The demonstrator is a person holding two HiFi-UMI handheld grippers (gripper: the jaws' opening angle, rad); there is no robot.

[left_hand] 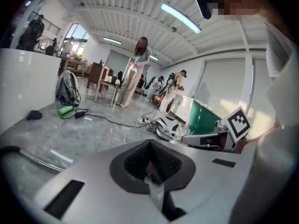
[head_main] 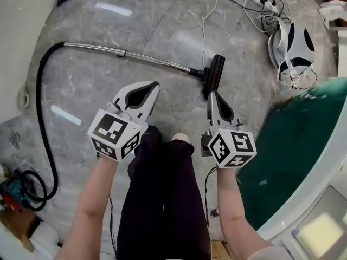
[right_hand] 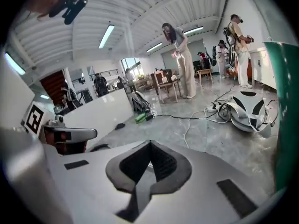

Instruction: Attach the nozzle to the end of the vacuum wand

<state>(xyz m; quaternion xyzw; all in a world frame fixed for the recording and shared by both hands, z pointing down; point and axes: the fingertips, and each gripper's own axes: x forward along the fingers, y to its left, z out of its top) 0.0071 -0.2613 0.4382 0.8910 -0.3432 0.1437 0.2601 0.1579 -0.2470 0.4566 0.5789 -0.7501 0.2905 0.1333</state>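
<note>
Left tongs (head_main: 153, 86), right tongs (head_main: 213, 95) shut, empty. Nozzle (head_main: 214, 73) on floor (head_main: 162, 15) at right tongs' 12 o'clock, seemingly already joined to wand (head_main: 135, 54), lying 9-to-3; right nearer.

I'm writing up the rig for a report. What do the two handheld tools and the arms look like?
The left tool and right tool are white tapered shells with dark ribbed pads. Each carries a cube of black-and-white square markers. No sleeves cover the forearms.
</note>
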